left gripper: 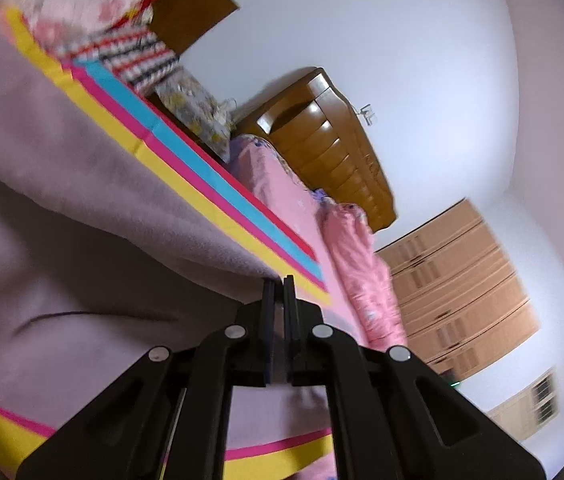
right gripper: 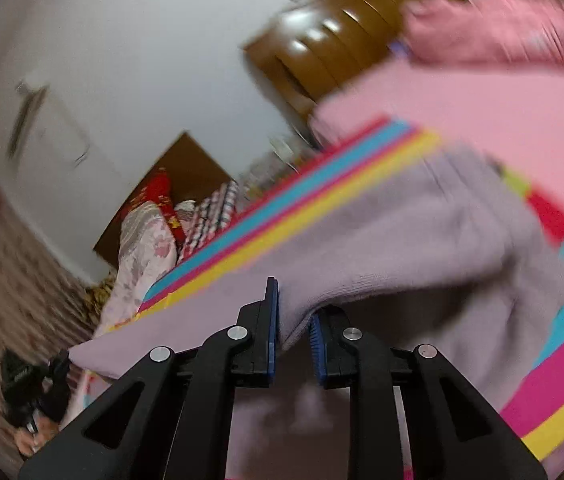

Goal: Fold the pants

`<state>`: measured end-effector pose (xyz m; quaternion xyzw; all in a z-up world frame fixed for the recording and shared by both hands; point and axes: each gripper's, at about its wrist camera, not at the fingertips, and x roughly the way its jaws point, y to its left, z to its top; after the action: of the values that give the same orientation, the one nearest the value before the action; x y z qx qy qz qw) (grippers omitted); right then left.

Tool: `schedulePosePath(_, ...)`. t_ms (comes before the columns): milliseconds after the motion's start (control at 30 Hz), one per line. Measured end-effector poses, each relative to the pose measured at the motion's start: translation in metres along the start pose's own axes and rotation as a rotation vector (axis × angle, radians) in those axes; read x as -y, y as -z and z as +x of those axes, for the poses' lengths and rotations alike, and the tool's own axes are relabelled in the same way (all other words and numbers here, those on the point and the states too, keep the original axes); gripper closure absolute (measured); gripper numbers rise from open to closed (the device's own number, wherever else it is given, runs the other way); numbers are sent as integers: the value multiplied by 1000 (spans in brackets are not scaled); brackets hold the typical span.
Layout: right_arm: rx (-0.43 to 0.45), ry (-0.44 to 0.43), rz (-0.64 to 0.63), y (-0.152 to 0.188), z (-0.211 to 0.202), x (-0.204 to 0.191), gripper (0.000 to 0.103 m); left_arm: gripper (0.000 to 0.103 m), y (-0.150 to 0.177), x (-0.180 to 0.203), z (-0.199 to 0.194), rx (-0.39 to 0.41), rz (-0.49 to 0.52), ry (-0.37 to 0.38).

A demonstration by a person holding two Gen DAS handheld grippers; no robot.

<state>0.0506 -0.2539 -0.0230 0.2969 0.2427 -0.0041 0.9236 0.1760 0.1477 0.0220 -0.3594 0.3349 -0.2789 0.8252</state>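
Grippers, left [left gripper: 278, 280] and right [right gripper: 296, 312], are clamping the lilac pants [right gripper: 382, 240]; we are lifting to fold, next carrying the edge across.

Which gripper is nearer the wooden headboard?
Cannot tell: neither view shows both grippers. The left gripper and right gripper both pinch the lilac pants, headboard far beyond each.

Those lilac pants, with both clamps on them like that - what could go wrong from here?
The right gripper seems to catch only a thin edge of the pants, so the cloth might slip out as it lifts. The left gripper is pinched shut on another edge; if the two pull apart unevenly, the fold may come out crooked. The slack, sagging cloth could also drag across the striped mat and bunch up.
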Motion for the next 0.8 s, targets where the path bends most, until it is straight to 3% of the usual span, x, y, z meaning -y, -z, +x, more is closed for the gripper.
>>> schedulePosePath(100, -58, 25, 7, 17, -3, 21, 81, 103, 28, -12, -10, -8, 22, -81)
schedulePosePath(200, -154, 47, 83, 52, 7, 62, 81, 103, 60, -40, -14, -48, 39, -242)
schedulePosePath(267, -171, 13, 159, 73, 9, 83, 80, 103, 73, -68, -11, -91, -25, -278)
schedulePosePath(333, -115, -72, 208, 81, 3, 98, 80, 103, 79, -86, -8, -110, -54, -309)
schedulePosePath(400, -128, -81, 237, 79, 4, 101, 80, 103, 80, -97, -5, -105, -95, -279)
schedulePosePath(467, -143, -80, 263, 75, 4, 105, 80, 94, 81, -95, -4, -96, -104, -226)
schedulePosePath(533, -144, -79, 274, 72, 4, 106, 79, 56, 80, -87, -2, -84, -86, -199)
schedulePosePath(600, -142, -77, 272, 75, 3, 102, 79, 31, 79, -75, 0, -75, -56, -165)
schedulePosePath(633, -138, -77, 269, 77, 2, 100, 79, 26, 78, -70, 4, -80, -38, -166)
schedulePosePath(800, -145, -80, 281, 79, 7, 96, 79, 28, 76, -66, 21, -115, -50, -145)
